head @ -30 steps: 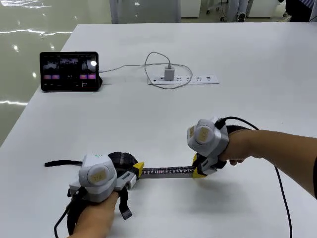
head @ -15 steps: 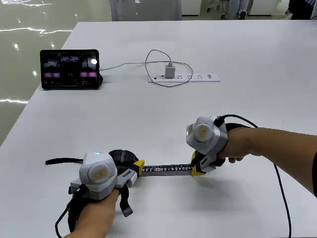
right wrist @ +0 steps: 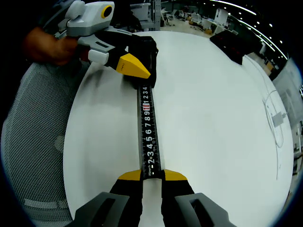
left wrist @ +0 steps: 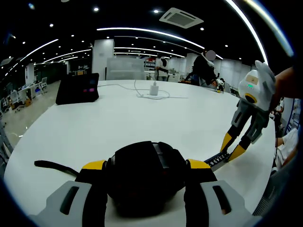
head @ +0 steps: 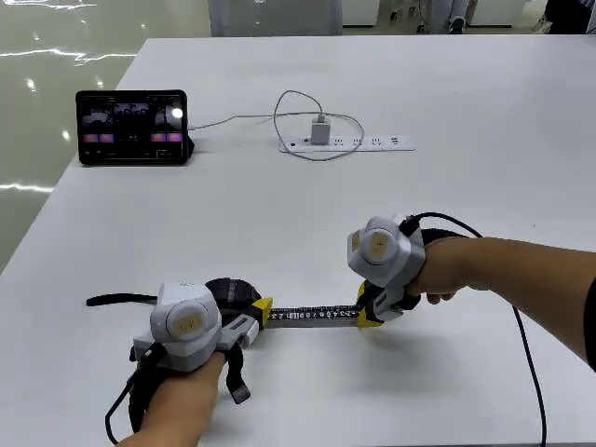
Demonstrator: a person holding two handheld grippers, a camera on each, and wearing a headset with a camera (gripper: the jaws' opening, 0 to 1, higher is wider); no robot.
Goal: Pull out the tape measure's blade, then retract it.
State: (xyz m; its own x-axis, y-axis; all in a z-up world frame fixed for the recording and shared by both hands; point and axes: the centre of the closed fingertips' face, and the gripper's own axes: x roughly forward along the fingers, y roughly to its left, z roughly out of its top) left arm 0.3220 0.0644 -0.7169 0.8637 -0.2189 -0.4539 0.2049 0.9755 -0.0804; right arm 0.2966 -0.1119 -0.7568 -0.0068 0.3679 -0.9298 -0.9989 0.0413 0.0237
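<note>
The black tape measure case (head: 233,295) (left wrist: 144,172) lies on the white table near its front edge, held between the yellow-tipped jaws of my left gripper (head: 253,318) (left wrist: 147,165), which is shut on it. Its black blade (head: 312,315) (right wrist: 147,132) with white numbers runs out to the right, flat along the table. My right gripper (head: 365,318) (right wrist: 151,176) is shut on the blade's end. In the left gripper view the right gripper (left wrist: 232,150) stands at the far right, holding the blade (left wrist: 217,159). A black wrist strap (head: 116,300) trails left from the case.
At the back left stands a tablet (head: 132,128) with a lit screen. A white power strip (head: 358,143) with a plugged charger (head: 319,133) and looped cable lies farther back in the middle. The table edge (head: 56,196) runs along the left.
My right gripper has moved left toward the case, and the exposed length of blade has become shorter. The left gripper has stayed on the case.
</note>
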